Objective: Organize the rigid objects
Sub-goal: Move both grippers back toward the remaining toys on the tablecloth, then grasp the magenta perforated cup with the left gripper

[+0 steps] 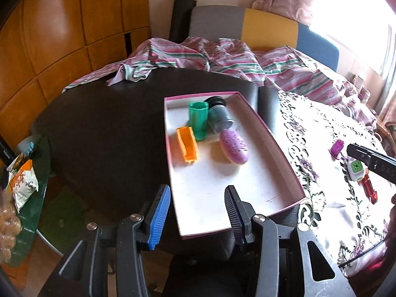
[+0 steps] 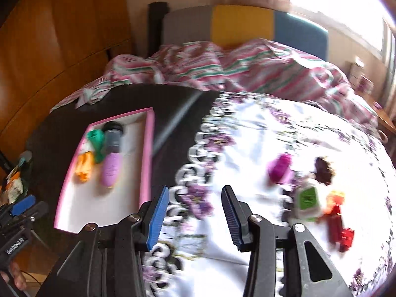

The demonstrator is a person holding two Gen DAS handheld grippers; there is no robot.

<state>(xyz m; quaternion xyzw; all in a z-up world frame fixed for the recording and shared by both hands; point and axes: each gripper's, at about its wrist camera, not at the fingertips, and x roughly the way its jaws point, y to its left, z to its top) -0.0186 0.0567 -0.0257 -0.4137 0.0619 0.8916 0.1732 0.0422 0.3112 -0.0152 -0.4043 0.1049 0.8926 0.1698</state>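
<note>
Mid-sort: pink-rimmed box (image 1: 284,148) on the dark table already holds an orange piece (image 1: 187,146), green tube (image 1: 198,120), grey jar (image 1: 219,118) and lilac case (image 1: 234,146). Both tongs are released and empty, left gripper (image 1: 198,212) over the box's near edge, right gripper (image 2: 195,219) above the floral cloth (image 2: 247,133). Magenta toy (image 2: 279,168), green-white block (image 2: 308,201) and red toy (image 2: 336,222) are loose on the cloth; likely next, right gripper reaches right for one

The left gripper (image 1: 198,212) hangs over the near end of the pink-rimmed box (image 1: 284,158), jaws spread wide with nothing between them. The right gripper (image 2: 195,215) hovers to the right of that box, above the patterned cloth, its blue-padded fingers (image 2: 157,219) likewise parted and empty.
</note>
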